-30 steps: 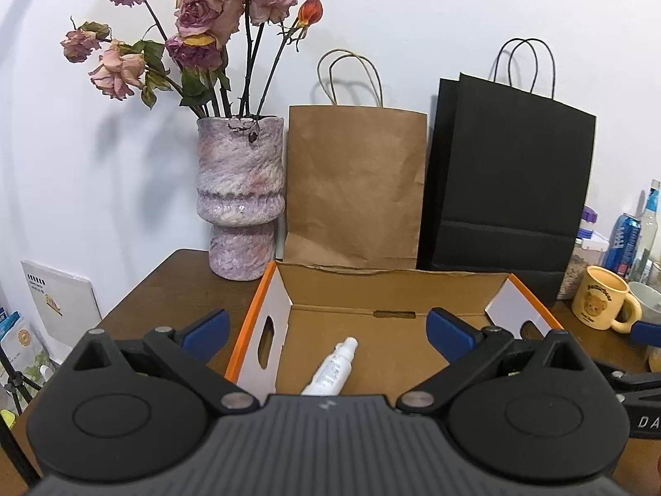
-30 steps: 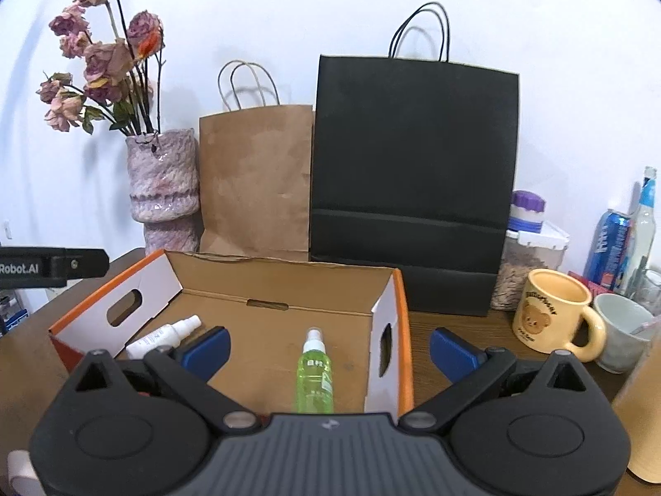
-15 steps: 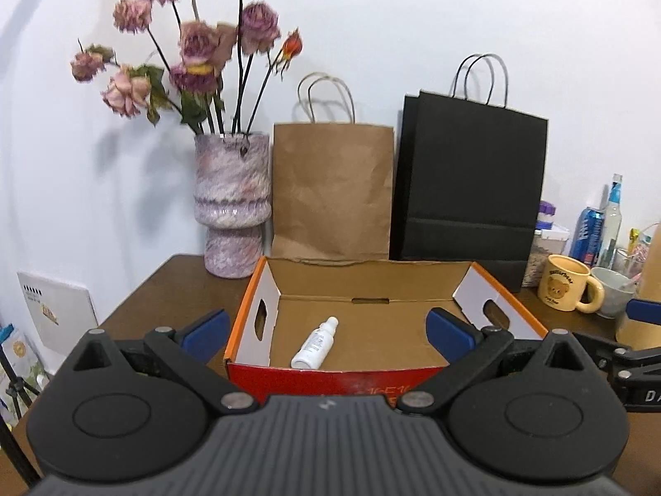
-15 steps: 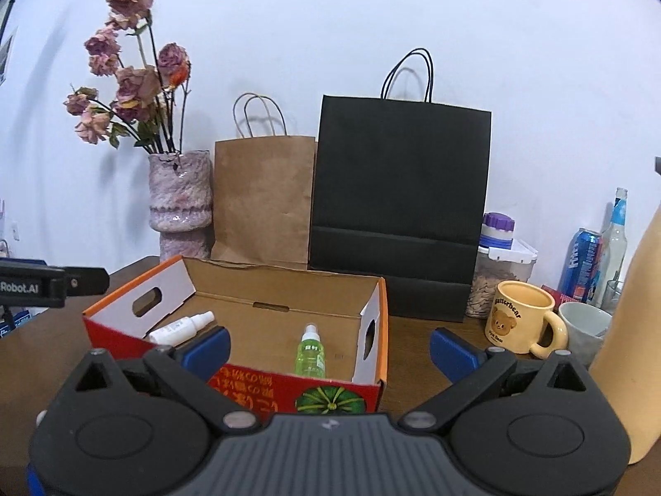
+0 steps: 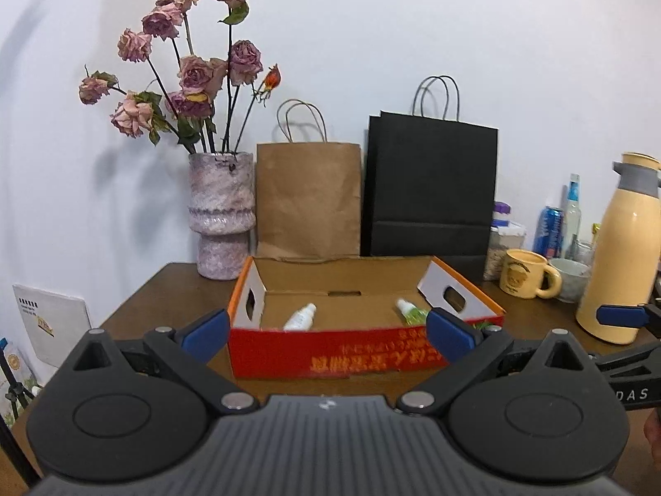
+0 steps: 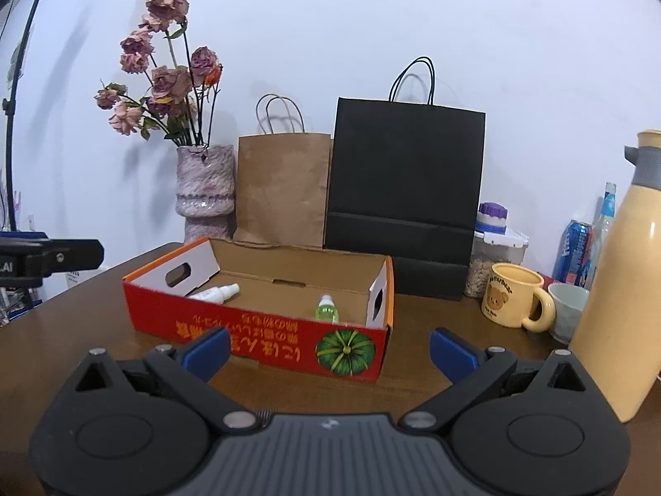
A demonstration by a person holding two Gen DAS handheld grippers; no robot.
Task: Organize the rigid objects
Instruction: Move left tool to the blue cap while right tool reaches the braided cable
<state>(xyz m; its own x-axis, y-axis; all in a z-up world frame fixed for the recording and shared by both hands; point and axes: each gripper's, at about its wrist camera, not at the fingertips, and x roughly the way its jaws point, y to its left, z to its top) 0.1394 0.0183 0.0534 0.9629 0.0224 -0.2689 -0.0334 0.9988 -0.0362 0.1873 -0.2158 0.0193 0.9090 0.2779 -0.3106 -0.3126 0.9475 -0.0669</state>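
Both spray bottles already lay inside the cardboard box (image 6: 264, 322) that sat near the middle of the brown worktop (image 6: 433, 376): the white bottle (image 6: 215, 292) toward the box's left end and the green bottle (image 6: 327, 309) toward its right end, well apart from each other. Judged from this, the sorting looked close to finished, since nothing small and loose showed on the bare wood in front of the box; the yellow mug (image 6: 512, 299), the small bowl just beside it and the tall cream flask (image 6: 615, 289) stood along the worktop's right edge, and whether they counted as part of the job could not be told. The left gripper (image 5: 328, 328) hovered short of the box's red front wall with its fingers (image 5: 204, 328) spread wide and nothing between them, touching nothing. The right gripper (image 6: 330, 349) hovered likewise before the box's right front corner, its fingers (image 6: 452, 351) wide apart and empty.
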